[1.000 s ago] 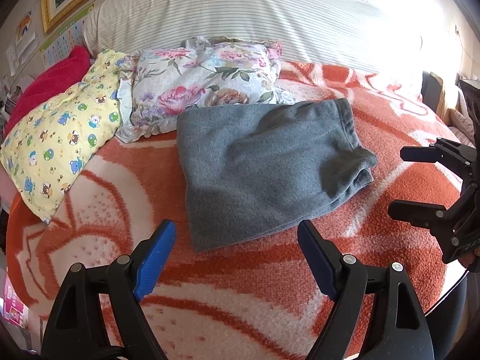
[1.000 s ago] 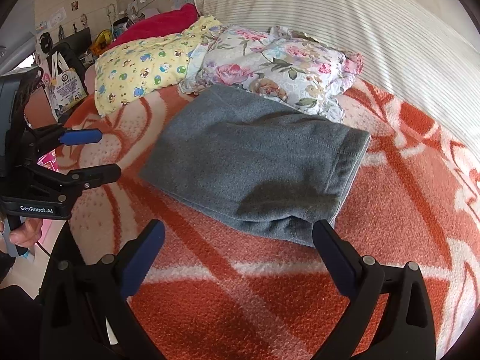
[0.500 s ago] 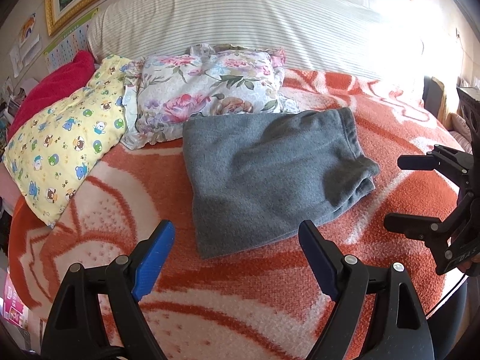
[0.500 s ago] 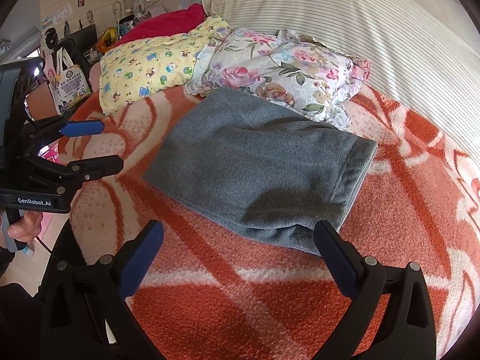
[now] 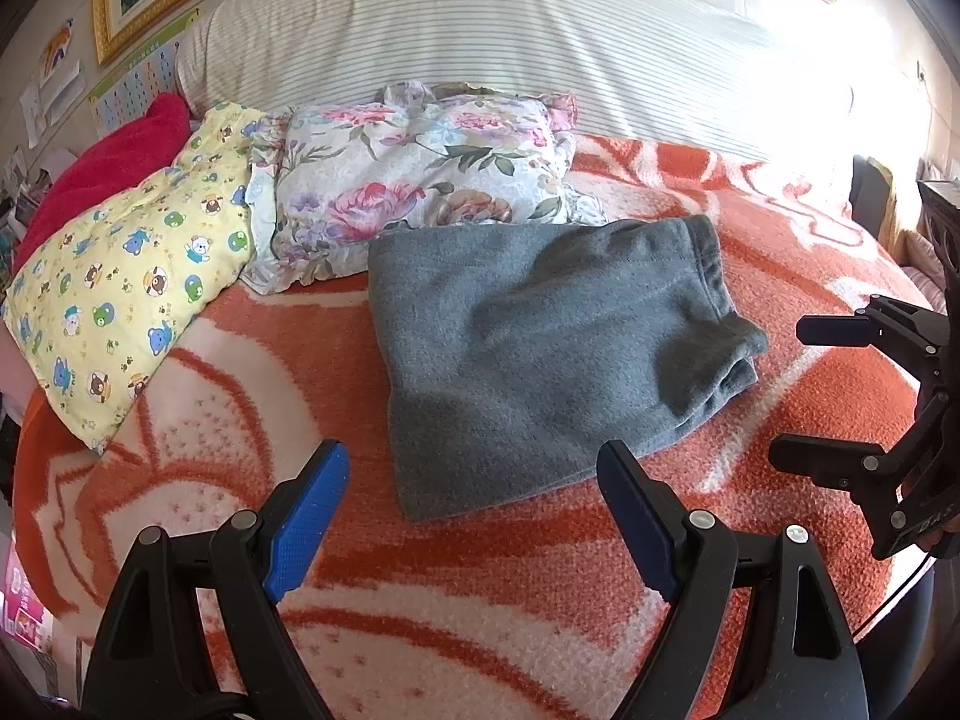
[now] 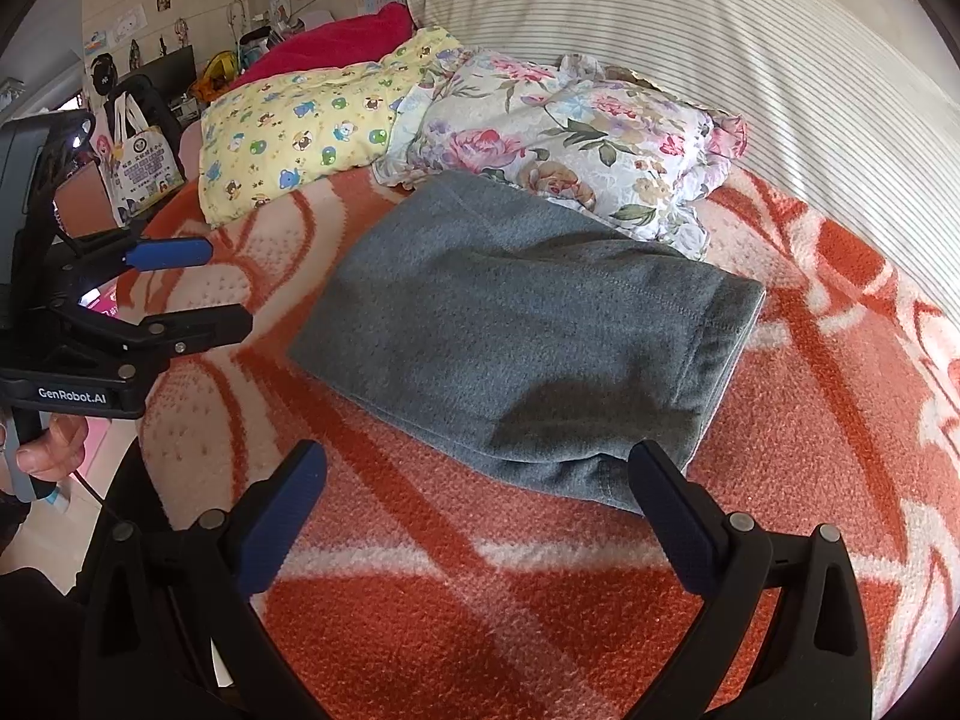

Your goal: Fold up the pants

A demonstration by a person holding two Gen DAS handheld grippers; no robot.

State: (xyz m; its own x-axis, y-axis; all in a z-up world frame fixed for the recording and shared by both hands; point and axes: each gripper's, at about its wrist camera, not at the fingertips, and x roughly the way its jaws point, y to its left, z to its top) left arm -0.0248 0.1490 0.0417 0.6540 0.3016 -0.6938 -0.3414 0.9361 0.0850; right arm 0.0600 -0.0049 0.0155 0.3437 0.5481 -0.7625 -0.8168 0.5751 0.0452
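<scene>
The folded pants (image 5: pixel 540 354) are seen ahead of both spread, empty tongs. A hand (image 6: pixel 51 447) on the left tongs (image 6: pixel 222 285) is shown only in the right view.

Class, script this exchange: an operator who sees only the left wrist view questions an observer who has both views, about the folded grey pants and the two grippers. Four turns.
Operator: I see my jaws open. What holds the left gripper?
Observer: A hand grips the handle below the left gripper.
Operator: How does the right gripper look head-on?
Observer: The right gripper is open and empty; the near corner of the pants lies just beyond one jaw.
</scene>
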